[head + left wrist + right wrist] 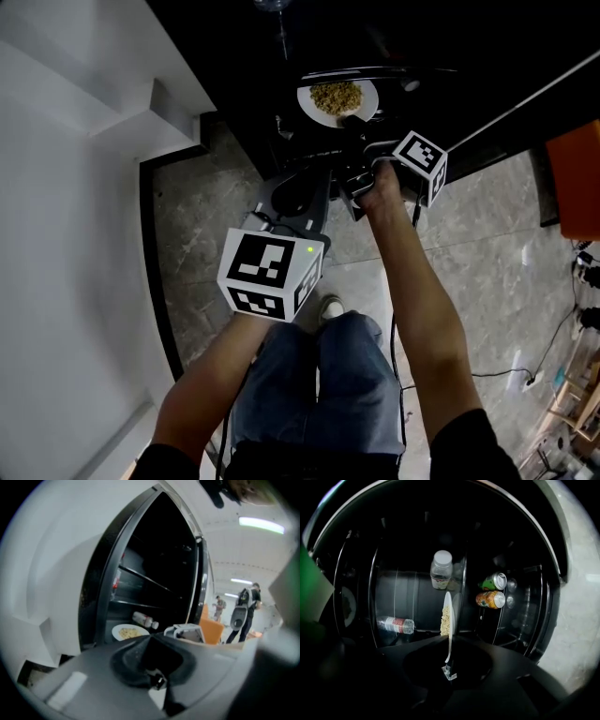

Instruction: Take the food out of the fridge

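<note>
A white plate (337, 98) of yellowish food sits on a dark shelf inside the open fridge. My right gripper (354, 120) reaches in to the plate's near rim, its marker cube just behind. In the right gripper view the plate (448, 620) shows edge-on, and the right gripper (449, 670) is shut on its rim. My left gripper (298, 192) hangs lower, outside the fridge front, holding nothing. In the left gripper view its jaws (157, 681) meet with nothing between them, and the plate (129, 632) lies ahead on the shelf.
A water bottle (395, 624) lies on the shelf near the plate. A capped bottle (441, 569) and two drink cans (490, 599) are further in. A white wall (84, 187) flanks the fridge on the left. An orange object (577, 178) and cables (562, 347) are at the right.
</note>
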The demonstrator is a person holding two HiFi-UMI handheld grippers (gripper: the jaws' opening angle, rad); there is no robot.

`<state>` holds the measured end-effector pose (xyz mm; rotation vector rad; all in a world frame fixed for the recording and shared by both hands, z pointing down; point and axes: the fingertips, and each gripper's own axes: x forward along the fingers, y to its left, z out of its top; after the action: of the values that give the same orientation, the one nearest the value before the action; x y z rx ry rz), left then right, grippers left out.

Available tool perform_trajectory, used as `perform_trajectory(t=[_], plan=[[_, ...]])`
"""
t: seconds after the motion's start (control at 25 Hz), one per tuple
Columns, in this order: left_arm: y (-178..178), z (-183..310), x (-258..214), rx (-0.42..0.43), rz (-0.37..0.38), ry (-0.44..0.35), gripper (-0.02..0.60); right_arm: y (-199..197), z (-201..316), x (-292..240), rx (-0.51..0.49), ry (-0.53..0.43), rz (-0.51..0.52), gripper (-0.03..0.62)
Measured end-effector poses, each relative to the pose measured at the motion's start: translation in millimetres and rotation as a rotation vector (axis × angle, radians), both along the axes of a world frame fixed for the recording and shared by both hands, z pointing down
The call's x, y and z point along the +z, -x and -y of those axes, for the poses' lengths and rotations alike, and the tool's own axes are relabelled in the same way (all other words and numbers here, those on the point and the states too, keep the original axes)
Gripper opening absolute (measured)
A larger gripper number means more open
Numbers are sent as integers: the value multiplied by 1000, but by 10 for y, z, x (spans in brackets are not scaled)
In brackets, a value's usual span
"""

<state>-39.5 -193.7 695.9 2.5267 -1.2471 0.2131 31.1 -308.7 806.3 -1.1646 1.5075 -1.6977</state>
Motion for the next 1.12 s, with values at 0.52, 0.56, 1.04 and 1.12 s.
perform_trajectory(t=[0.52,0.56,1.04,1.12], plan=[[46,-109,-208,8,17,42,2,-9,-329,-229,5,-4,69,12],[50,-146,-259,8,18,46,2,2,-407,-276,0,0,68,12],[27,-758,-1113,12,8,78,2,19,-1598,-1151,12,21,57,12],[42,-854,-1310,12,10,76,2,34,-1766,-1383,18,20,66,12]])
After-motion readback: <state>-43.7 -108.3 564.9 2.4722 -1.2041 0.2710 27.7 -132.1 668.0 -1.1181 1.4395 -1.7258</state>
